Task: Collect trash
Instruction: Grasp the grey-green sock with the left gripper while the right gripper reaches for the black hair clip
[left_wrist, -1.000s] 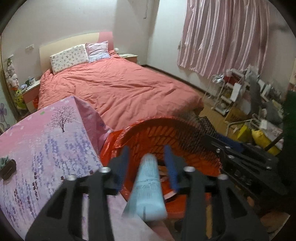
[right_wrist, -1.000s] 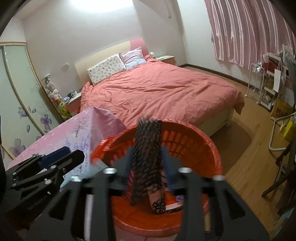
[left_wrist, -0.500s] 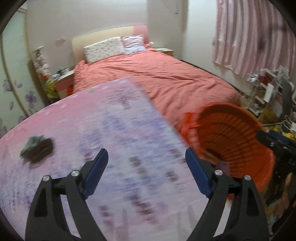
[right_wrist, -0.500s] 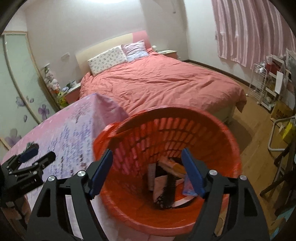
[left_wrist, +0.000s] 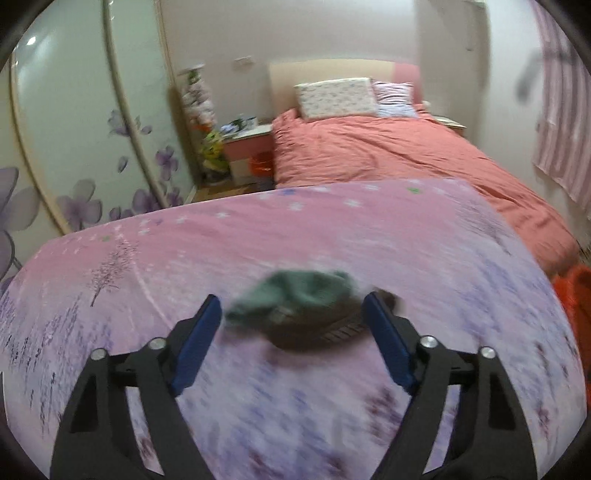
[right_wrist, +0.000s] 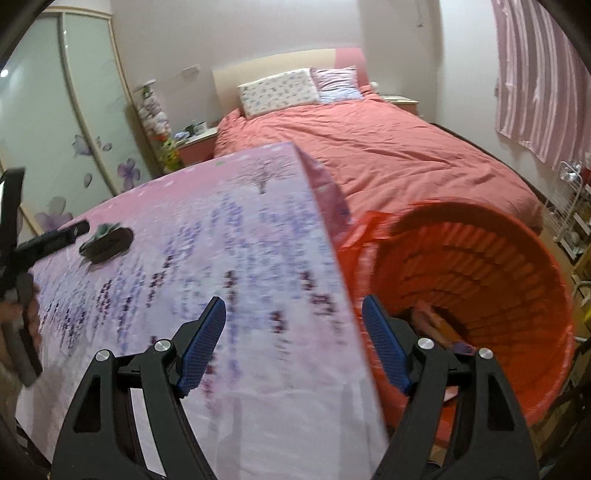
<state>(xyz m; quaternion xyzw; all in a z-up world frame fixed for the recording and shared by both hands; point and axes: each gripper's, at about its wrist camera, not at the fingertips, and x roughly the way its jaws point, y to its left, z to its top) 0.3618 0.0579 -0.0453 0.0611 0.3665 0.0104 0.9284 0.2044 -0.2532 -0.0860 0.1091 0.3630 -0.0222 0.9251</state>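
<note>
Both pairs of blue-padded fingers stand wide apart and hold nothing: the left gripper, whose jaws have just been opening then easing in a little, brackets the last visible trash without touching it, and the right gripper, whose jaws have just been opening, hangs over the table edge by the basket. Largest first: the table under a pink-and-lilac printed cloth fills both views; the round orange plastic laundry basket sits beside its right edge and already holds several discarded items, so part of the collecting looks done. One piece appears left: a crumpled green wrapper lying on a dark brown ribbed pad, on the cloth between the left fingers. Motion blur smears that item, so its material is uncertain. Basket contents are partly hidden behind the right finger and not identifiable.
</note>
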